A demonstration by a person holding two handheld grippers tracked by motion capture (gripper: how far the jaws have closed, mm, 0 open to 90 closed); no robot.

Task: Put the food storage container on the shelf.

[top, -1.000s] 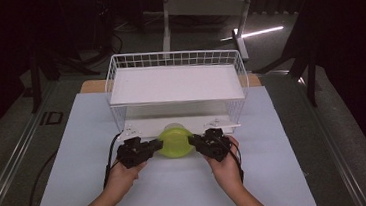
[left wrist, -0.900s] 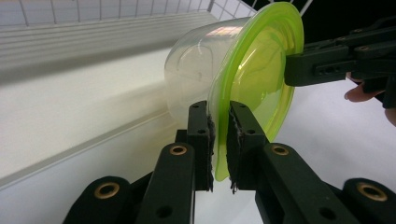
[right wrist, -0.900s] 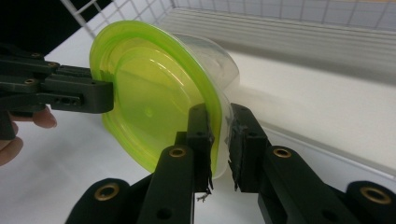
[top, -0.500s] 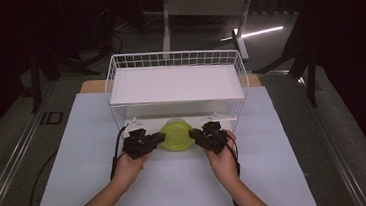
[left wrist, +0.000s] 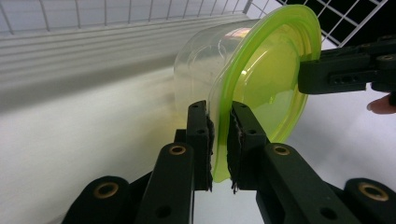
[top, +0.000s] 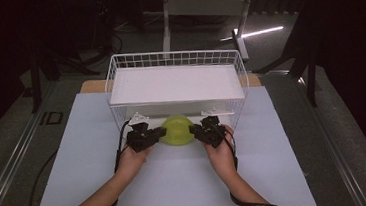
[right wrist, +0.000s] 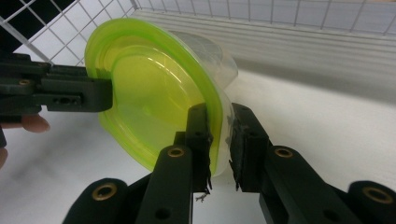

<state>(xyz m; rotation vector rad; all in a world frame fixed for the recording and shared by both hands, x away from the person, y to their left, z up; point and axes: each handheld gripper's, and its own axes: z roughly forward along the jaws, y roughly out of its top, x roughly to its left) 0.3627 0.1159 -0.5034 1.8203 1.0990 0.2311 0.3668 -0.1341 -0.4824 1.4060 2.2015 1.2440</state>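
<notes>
The container (top: 176, 130), a clear tub with a yellow-green lid, was held between the two grippers at the front wall of the wire basket (top: 116, 71). It was turned on its side, so the lid faced the person and the clear body pointed toward the basket. The left gripper (top: 159, 133) was clamped on the lid's rim at one side; in the left gripper view the rim (left wrist: 219, 140) stood between its two black jaws, which pressed on it from both sides. The right gripper (top: 193, 130) was clamped on the opposite edge in the same way, and in the right gripper view the lid rim and the tub wall (right wrist: 219, 135) sat together between its jaws. The basket stood on a white sheet (top: 178, 183) that covered the table, and a white board (top: 177, 83) lay inside it as a raised floor. The front wires of the basket and the edge of this board were just behind the container, directly in its way. Both hands (top: 131, 160) rested low over the white sheet. Cables (top: 118, 156) trailed from the grippers along the forearms. Behind the table the floor was dark, with a metal stand (top: 165, 14).
</notes>
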